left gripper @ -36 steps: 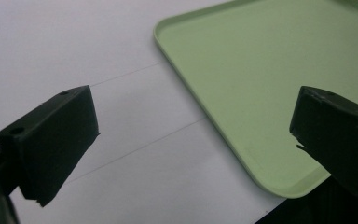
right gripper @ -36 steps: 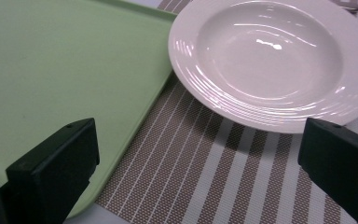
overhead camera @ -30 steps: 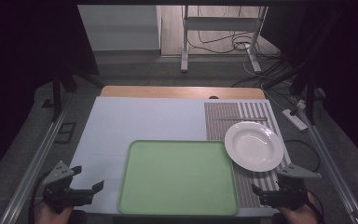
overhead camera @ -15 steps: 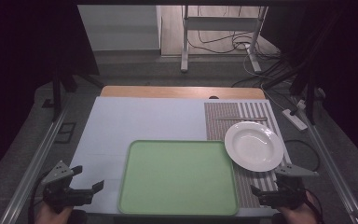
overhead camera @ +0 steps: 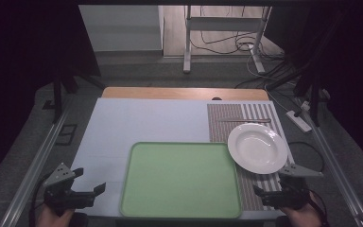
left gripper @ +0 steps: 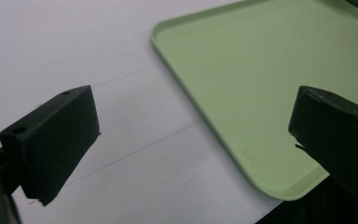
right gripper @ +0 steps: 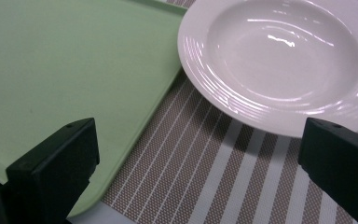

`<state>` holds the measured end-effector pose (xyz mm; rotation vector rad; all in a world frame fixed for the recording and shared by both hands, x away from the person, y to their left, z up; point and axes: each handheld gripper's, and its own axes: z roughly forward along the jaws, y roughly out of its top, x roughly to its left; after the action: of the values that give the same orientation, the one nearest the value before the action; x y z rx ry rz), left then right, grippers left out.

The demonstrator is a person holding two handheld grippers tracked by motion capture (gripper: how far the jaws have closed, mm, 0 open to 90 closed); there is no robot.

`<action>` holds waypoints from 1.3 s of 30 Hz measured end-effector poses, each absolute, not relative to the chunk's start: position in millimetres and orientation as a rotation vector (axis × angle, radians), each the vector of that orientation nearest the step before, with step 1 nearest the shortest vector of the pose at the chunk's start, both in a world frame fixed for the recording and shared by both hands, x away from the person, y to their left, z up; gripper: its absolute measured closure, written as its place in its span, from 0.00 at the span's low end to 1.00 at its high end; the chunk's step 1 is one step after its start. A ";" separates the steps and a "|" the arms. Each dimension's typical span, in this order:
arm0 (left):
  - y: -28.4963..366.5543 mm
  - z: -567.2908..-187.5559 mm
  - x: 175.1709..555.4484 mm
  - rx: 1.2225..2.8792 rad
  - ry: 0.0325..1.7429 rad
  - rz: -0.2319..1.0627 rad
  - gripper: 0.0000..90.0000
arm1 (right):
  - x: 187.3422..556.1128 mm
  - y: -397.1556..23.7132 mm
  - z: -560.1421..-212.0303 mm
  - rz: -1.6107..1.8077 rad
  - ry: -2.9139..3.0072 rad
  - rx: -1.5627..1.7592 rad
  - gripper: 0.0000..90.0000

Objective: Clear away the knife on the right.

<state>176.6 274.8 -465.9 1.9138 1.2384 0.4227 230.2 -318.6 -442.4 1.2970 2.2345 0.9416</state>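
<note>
Both my claws wide, empty: left gripper [overhead camera: 89,185], right gripper [overhead camera: 259,190] at near edge. White plate [overhead camera: 257,147] sits right, touching green tray [overhead camera: 179,179]. I'd approach its near rim low and level.

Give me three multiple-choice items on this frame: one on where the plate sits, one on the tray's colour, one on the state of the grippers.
1. Where does the white plate sit?
A. in the middle of the tray
B. on the striped placemat, right of the tray
C. on the floor

2. What colour is the tray?
A. light green
B. red
C. black

3. How do the left gripper and right gripper stand?
A. both shut on the plate
B. one shut on the tray
C. both open, holding nothing

Answers: 1 B, the plate rests on the brown-and-white stripes with its rim at the tray's right edge. 2 A, both gripper views show a pale green surface. 3 C, each gripper view shows its jaws wide apart with nothing between them.
</note>
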 end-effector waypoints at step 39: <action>273.7 -466.0 175.7 1.922 1.231 0.437 0.02 | 298.4 -296.1 -444.8 0.967 2.294 1.298 0.00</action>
<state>175.7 273.7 -466.0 1.9220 1.2311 0.4365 298.4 -296.1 -444.8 1.2983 2.2936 0.9666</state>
